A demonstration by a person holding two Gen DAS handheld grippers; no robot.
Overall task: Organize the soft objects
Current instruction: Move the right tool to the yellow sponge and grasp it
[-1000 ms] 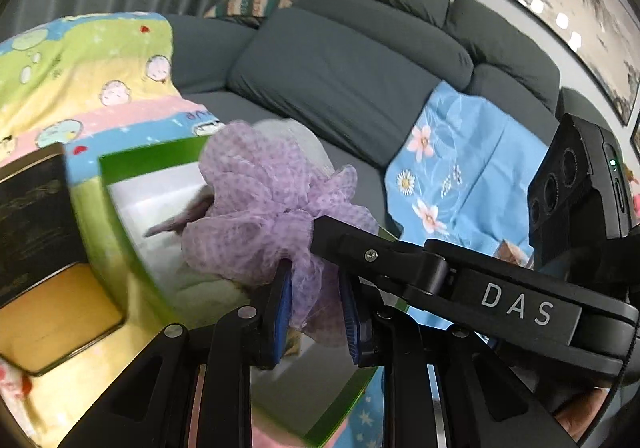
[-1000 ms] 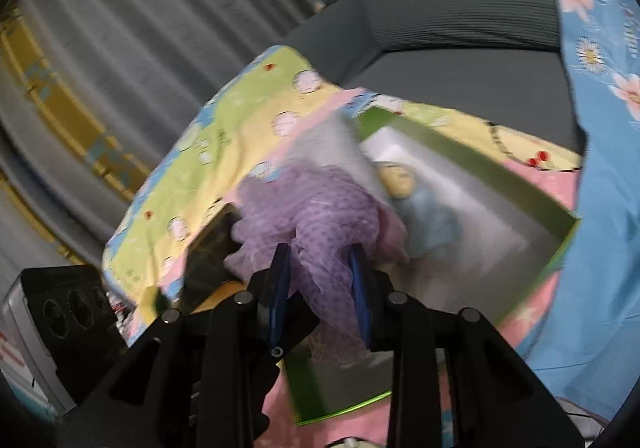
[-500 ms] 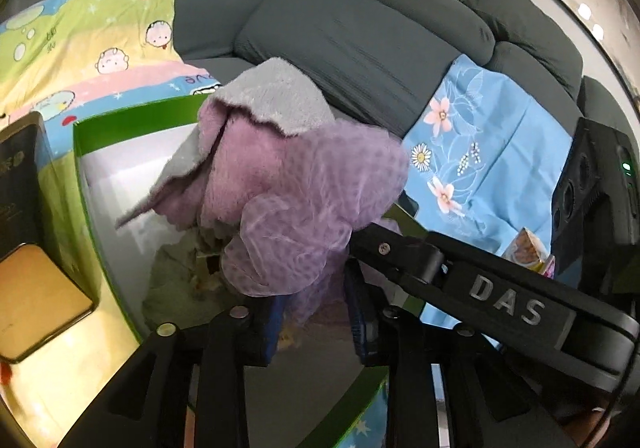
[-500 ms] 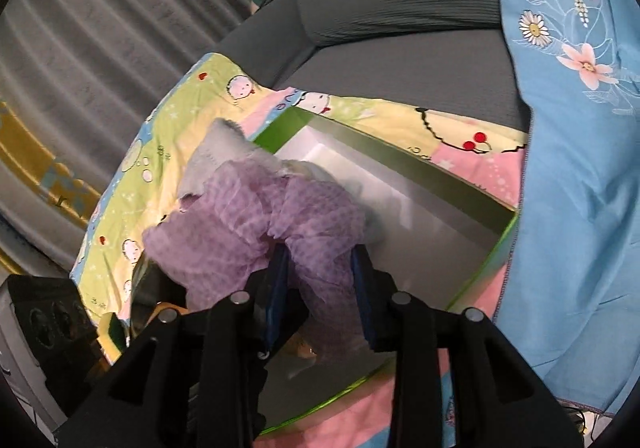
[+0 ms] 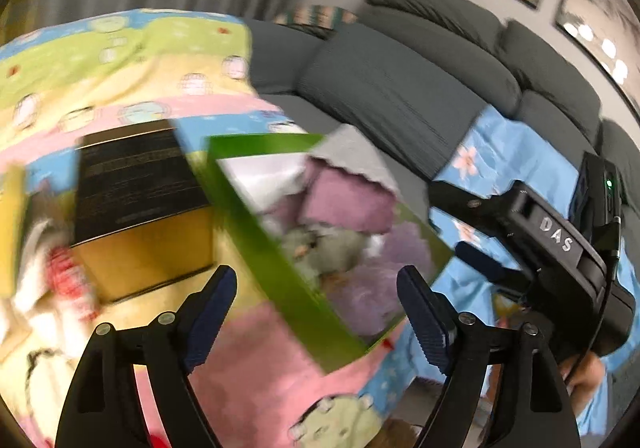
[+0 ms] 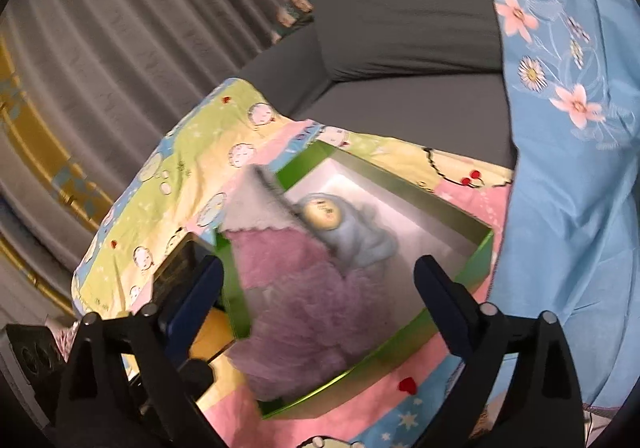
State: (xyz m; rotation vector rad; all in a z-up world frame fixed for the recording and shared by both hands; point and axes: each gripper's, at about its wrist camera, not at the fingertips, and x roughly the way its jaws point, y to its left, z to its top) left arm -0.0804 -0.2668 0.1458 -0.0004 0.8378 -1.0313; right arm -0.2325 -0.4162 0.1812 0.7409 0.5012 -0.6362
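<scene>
A green box (image 5: 280,260) (image 6: 476,260) stands on the cartoon blanket with soft things in it. A purple mesh cloth (image 5: 372,288) (image 6: 316,332) lies at its near end. A pink towel (image 5: 348,200) (image 6: 280,260) and a grey cloth (image 5: 352,152) (image 6: 252,204) hang over its edge. A blue plush toy (image 6: 352,236) with a yellow face lies further in. My left gripper (image 5: 320,312) hovers over the box's near wall, jaws opening, nothing between them. My right gripper (image 6: 320,300) hangs above the mesh cloth, jaws opening wide, pads clear of it.
A black and gold box (image 5: 136,188) sits left of the green box, with a red and white item (image 5: 72,284) beside it. The blanket (image 5: 120,68) covers a grey sofa (image 5: 400,96). A blue floral cloth (image 6: 568,168) drapes the seat at the right.
Both grippers held the purple mesh cloth above the box; both have let go and spread their jaws. The cloth now lies in the box. The left gripper has drawn back.
</scene>
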